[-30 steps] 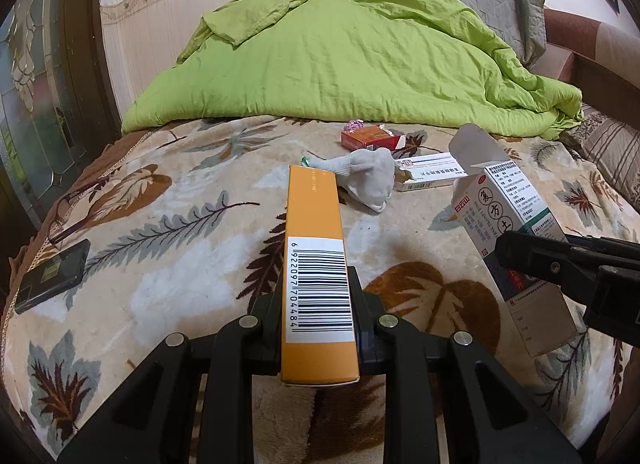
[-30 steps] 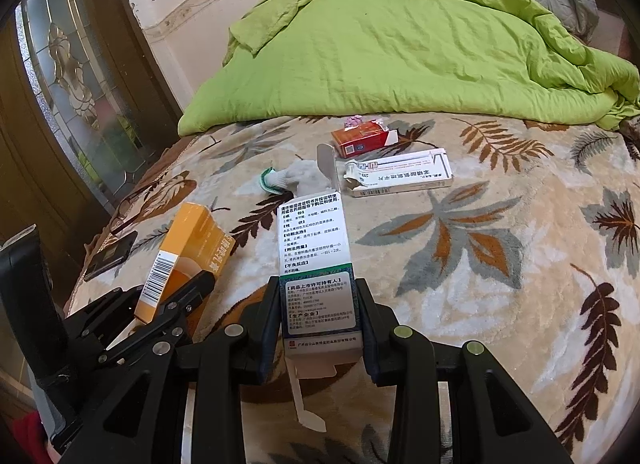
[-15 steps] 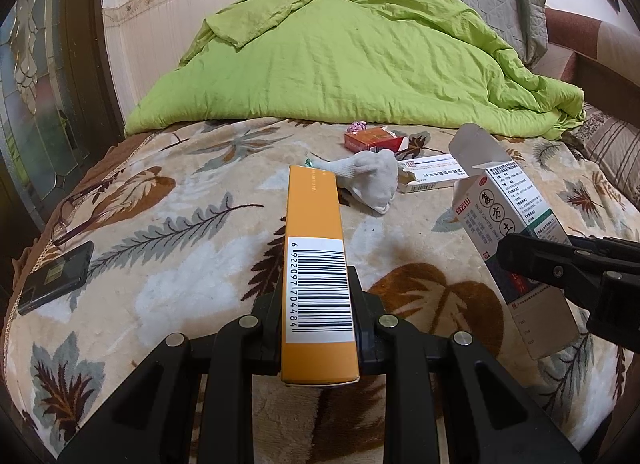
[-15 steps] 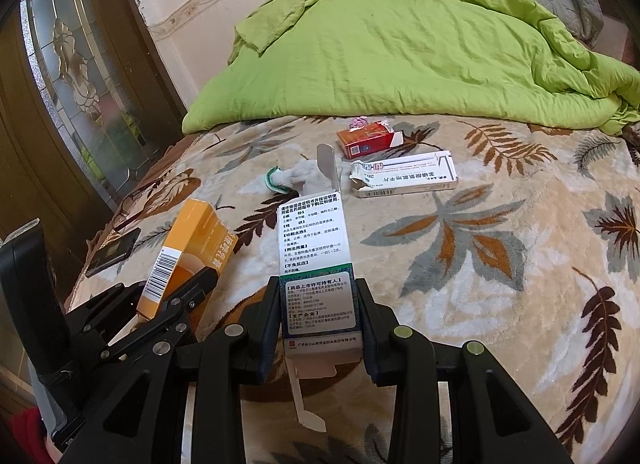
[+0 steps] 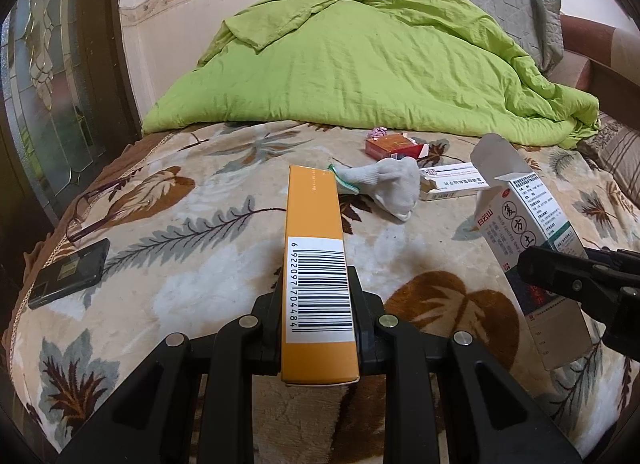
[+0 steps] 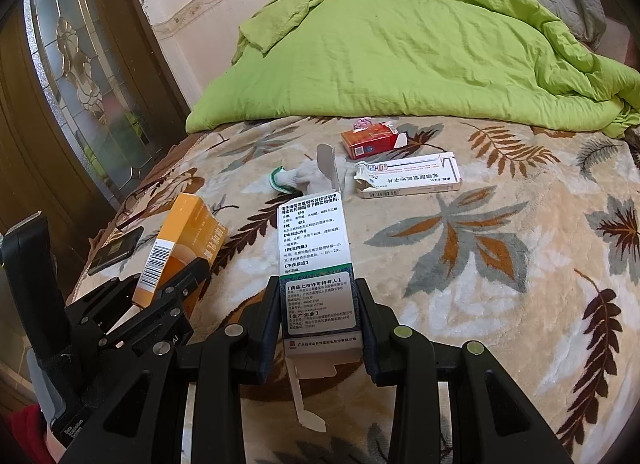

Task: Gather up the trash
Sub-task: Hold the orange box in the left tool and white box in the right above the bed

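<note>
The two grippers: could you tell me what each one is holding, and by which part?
Left gripper clamps the orange box at its barcode end; right gripper clamps the white medicine box at its lower end.

Both views lit evenly by soft daylight; scene bright, colours clear. Green quilt (image 5: 360, 64) strongly lit, slightly washed at top in right wrist view. Faint soft shadows seen under white sock (image 5: 394, 188) and beside white medicine box (image 5: 520, 232). Glass door panel (image 6: 80, 76) dim, with small glints. Heavy fisheye bending seen toward edges; black vignette in all 4 corners. Barcode on orange box (image 5: 318, 264) sharp; print on white medicine box readable. No motion blur noted.
</note>
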A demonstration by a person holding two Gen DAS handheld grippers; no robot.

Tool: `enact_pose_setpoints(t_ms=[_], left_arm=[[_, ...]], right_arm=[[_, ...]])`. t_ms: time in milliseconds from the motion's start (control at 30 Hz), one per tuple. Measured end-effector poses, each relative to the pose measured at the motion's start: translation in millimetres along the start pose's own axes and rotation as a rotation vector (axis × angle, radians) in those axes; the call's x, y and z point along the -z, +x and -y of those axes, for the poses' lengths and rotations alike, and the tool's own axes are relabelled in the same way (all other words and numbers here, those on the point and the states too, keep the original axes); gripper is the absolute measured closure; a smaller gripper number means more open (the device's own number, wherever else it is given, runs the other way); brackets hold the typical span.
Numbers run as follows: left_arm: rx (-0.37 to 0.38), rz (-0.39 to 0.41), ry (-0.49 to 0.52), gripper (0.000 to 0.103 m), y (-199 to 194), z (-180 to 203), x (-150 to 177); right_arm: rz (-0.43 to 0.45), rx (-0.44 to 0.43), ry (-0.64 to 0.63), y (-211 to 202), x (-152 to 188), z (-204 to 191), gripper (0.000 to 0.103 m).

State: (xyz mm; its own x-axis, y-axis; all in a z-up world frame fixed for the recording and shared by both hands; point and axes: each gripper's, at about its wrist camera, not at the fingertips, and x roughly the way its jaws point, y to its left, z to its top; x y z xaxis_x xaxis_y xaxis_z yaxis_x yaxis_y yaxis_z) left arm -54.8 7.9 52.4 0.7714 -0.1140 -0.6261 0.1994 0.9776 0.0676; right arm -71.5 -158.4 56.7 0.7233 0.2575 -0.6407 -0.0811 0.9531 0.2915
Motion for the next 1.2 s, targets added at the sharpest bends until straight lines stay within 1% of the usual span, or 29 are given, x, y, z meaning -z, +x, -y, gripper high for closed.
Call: enact_pose_setpoints(t_ms=[800, 1200], left_arm=[[-0.033, 0.002, 0.002, 0.08, -1.7, -1.9, 0.1], [-0.037, 0.003, 0.004, 0.08, -1.2, -1.3, 0.4]], right_arm=[[-0.001, -0.004, -0.004, -0.6, -0.3, -1.3, 0.065], [-0.001, -0.003, 0.0, -1.1, -0.3, -2.2, 0.065]])
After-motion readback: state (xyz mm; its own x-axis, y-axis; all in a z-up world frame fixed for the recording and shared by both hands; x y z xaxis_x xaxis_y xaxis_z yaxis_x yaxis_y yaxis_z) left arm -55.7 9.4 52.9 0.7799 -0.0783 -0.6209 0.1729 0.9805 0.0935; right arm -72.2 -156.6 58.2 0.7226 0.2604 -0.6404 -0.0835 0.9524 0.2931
